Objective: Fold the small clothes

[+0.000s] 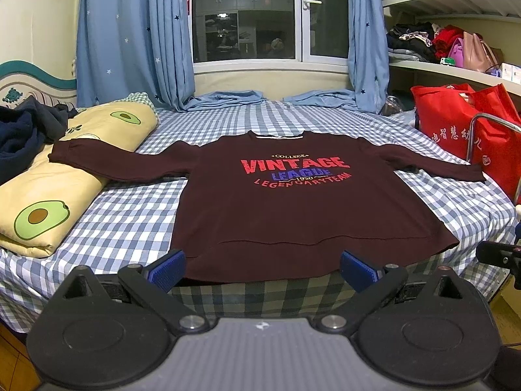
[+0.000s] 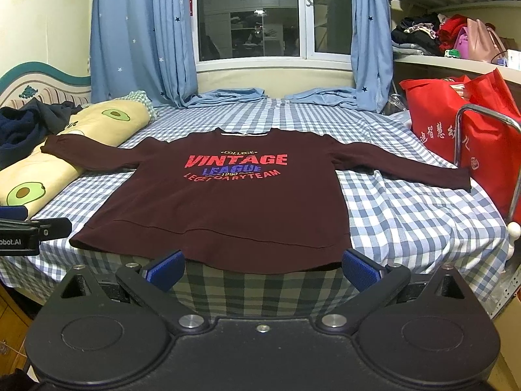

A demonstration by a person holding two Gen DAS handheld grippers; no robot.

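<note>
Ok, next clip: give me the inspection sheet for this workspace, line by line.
Surface: bed with a blue-and-white checked sheet, fairly smooth.
Job's things: maroon sweatshirt lies flat, print up, both sleeves spread out; hem hangs slightly over the near edge; not yet folded.
Clutter: avocado-print pillow under the far-left sleeve end; dark clothes heaped beyond it; red bags at the right edge.
Grippers: left gripper open, short of the hem, holding nothing; right gripper likewise open, empty.
Cables: nothing seen.
Surroundings: window dark, blue star curtains, shelves with clothes and bags.
</note>
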